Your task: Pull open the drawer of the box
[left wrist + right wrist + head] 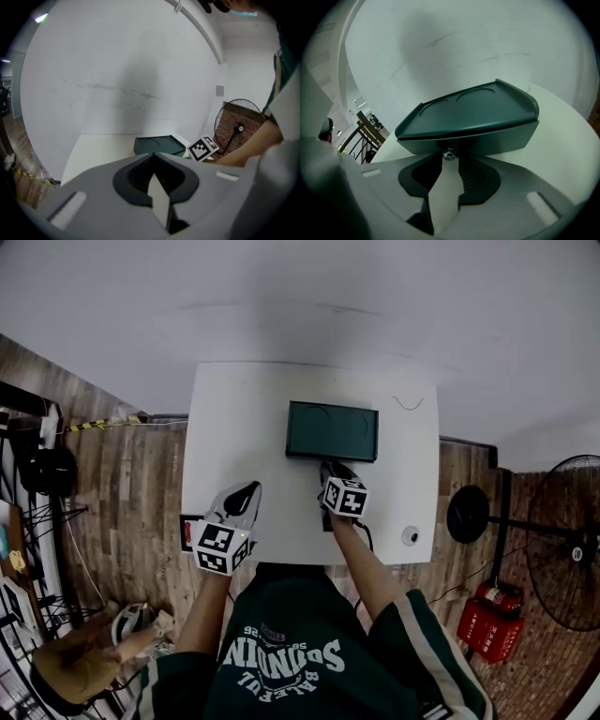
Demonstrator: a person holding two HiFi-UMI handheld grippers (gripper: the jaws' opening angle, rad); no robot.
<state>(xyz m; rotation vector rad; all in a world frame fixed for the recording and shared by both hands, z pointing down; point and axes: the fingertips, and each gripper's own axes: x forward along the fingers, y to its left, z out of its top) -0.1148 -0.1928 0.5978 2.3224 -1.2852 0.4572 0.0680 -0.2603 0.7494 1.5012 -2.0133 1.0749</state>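
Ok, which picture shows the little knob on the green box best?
The right gripper view: the knob sits close up, shiny, between the jaws' tips, on the box front. In the head view the right gripper covers it. The left gripper view shows the box far off, no knob visible.

Dim, flat, low-contrast light greys your head view. The white surface [234, 418] is its brightest patch, and the room darkens toward 4 and 8 o'clock. Both gripper views bend hard and fall into black fisheye corners, with the foreground at 6 o'clock soft. In the left gripper view, a broad soft shadow smears the wall [93, 70] near 12 o'clock. The knob [449, 154] pinched in your right claw [449, 158] catches a small glint.
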